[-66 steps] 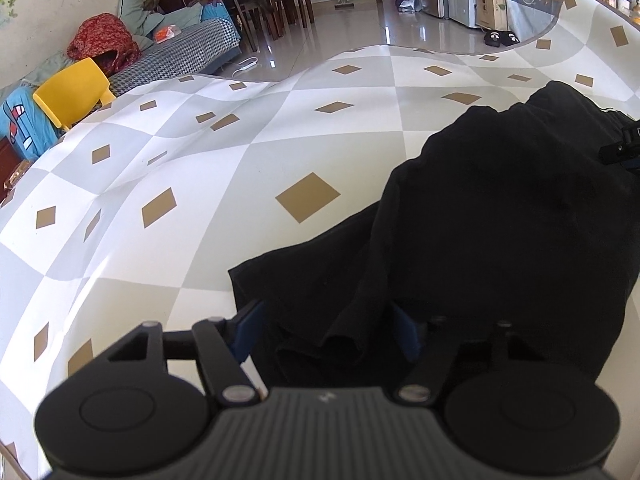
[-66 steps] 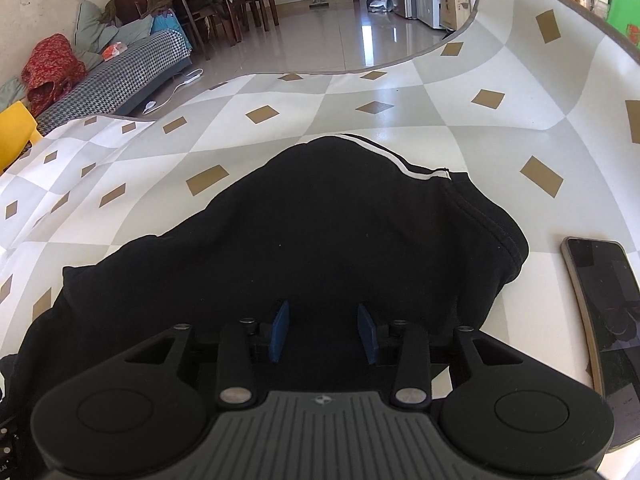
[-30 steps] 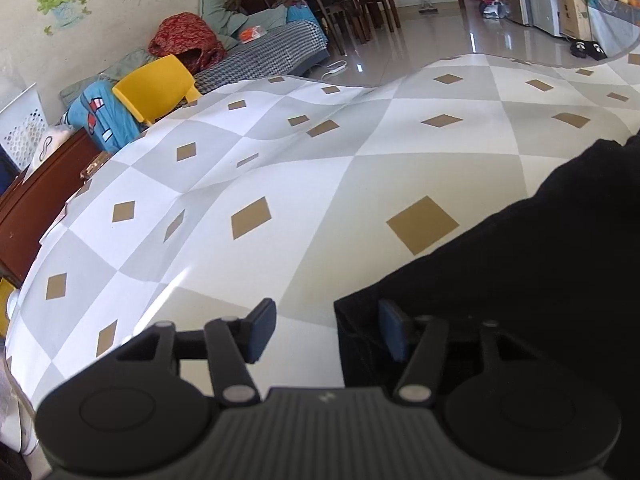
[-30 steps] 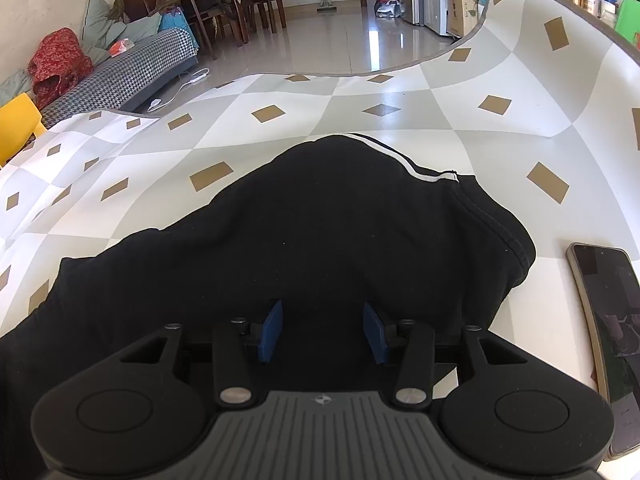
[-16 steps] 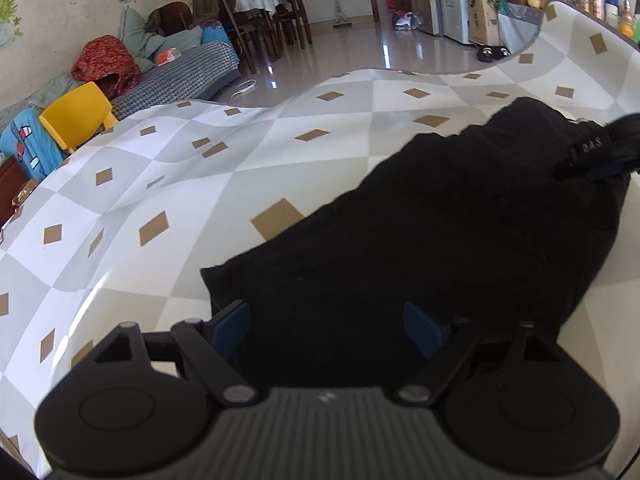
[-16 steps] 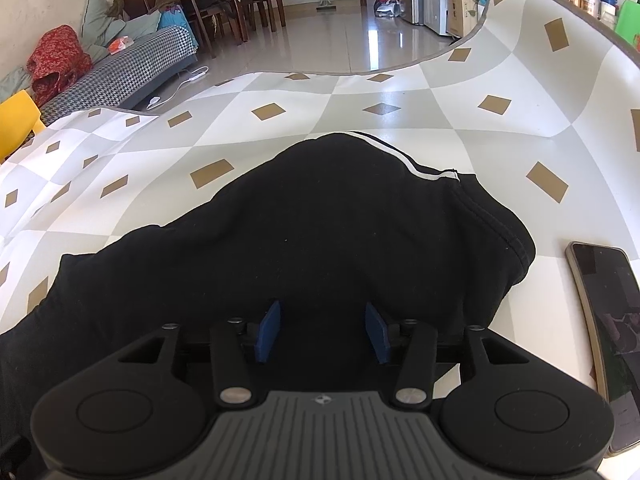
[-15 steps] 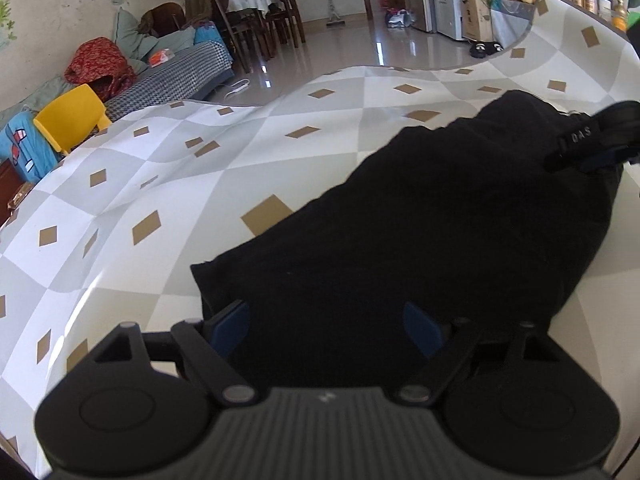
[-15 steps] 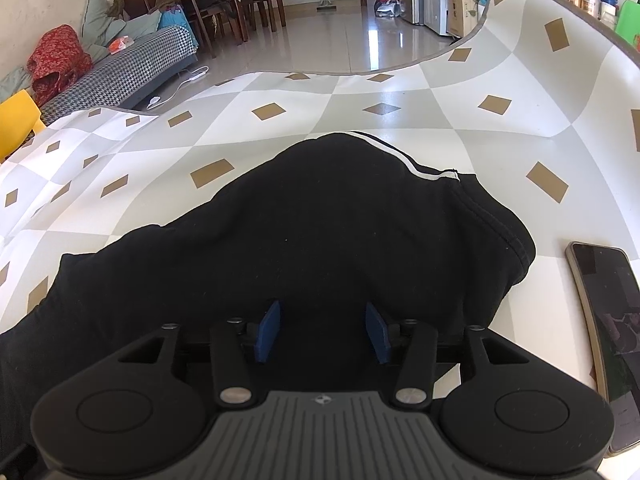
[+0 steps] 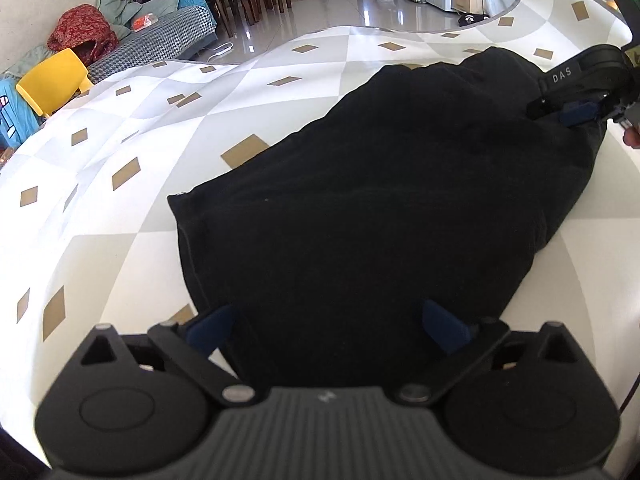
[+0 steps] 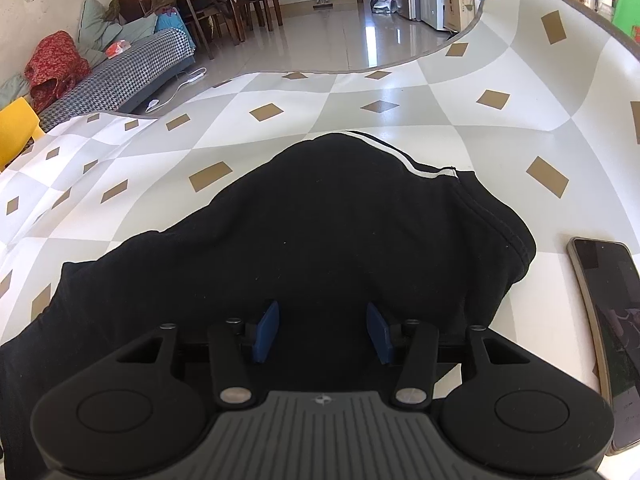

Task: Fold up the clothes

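"DAS" on right gripper (image 9: 582,110) body

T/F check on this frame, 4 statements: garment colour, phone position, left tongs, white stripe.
1. The garment on the table is red. False: it is black.
2. A phone lies on the table to the right of the garment. True.
3. The left tongs are clamped on a fold of cloth. False: the jaws are opening, spread wide, with the cloth lying between the pads unpinched.
4. A white stripe runs along the garment's far edge. True.
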A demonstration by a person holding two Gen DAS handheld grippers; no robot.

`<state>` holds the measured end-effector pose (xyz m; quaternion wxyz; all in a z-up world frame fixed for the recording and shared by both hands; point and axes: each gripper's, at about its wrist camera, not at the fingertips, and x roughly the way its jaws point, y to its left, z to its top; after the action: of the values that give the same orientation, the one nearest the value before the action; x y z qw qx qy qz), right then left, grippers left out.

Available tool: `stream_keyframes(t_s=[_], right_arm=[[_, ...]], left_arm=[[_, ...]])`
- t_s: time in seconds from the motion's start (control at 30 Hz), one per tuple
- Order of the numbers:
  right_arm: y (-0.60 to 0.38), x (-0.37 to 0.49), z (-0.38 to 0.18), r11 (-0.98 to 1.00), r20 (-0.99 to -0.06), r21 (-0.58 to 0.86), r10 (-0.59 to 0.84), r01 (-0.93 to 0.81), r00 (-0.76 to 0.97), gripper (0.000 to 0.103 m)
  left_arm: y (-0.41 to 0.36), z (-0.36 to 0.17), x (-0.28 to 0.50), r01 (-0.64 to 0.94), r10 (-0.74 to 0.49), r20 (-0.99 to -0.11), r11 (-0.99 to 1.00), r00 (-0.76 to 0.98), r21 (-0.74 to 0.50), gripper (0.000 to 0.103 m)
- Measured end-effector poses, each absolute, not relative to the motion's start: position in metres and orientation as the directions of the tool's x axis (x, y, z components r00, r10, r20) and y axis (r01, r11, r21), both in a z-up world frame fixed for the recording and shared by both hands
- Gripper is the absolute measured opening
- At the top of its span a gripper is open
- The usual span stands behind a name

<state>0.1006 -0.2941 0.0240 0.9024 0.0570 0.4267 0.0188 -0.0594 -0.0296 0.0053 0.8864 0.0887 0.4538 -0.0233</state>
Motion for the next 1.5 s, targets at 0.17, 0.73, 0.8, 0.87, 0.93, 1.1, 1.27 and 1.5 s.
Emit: stream_keyframes(t_s=[0.17, 0.73, 0.8, 0.87, 0.93, 1.1, 1.27, 1.5], right_arm=[[-0.294, 0.101, 0.024, 0.998, -0.768, 0.066, 0.052, -0.001, 0.638, 0.047], [-0.293, 0.089, 0.02, 0.999, -0.761, -0.049, -0.033, -0.006, 0.647, 0.049], [-0.291, 0.087, 0.02, 0.998, -0.765, -0.054, -0.032, -0.015, 0.643, 0.052], [-0.29, 0.085, 0.021, 0.998, -0.771, -0.054, -0.027, -0.024, 0.637, 0.053], [-0.287, 0.082, 0.021, 0.997, -0.778, -0.061, -0.023, -0.04, 0.628, 0.055], [-0.283, 0.072, 0.022, 0.997, -0.794, -0.051, -0.002, -0.063, 0.608, 0.057], [-0.273, 0.061, 0.023, 0.993, -0.811, -0.047, 0.023, -0.104, 0.585, 0.06], [-0.256, 0.04, 0.024, 0.983, -0.836, -0.03, 0.075, -0.182, 0.543, 0.061]], left_arm=[[-0.025, 0.007, -0.066, 0.127, 0.059, -0.813, 0.979, 0.579, 0.161, 0.103], [-0.01, 0.01, -0.07, 0.071, 0.123, -0.814, 0.978, 0.568, 0.197, 0.103], [-0.01, 0.01, -0.068, 0.063, 0.144, -0.807, 0.974, 0.573, 0.218, 0.103], [-0.009, 0.011, -0.064, 0.051, 0.171, -0.799, 0.969, 0.577, 0.244, 0.103], [-0.005, 0.011, -0.059, 0.029, 0.203, -0.791, 0.963, 0.577, 0.268, 0.103], [0.013, 0.011, -0.039, -0.056, 0.283, -0.779, 0.951, 0.559, 0.305, 0.103], [0.028, 0.012, -0.02, -0.114, 0.35, -0.766, 0.931, 0.539, 0.345, 0.103], [0.053, 0.012, -0.004, -0.192, 0.421, -0.759, 0.906, 0.496, 0.377, 0.103]])
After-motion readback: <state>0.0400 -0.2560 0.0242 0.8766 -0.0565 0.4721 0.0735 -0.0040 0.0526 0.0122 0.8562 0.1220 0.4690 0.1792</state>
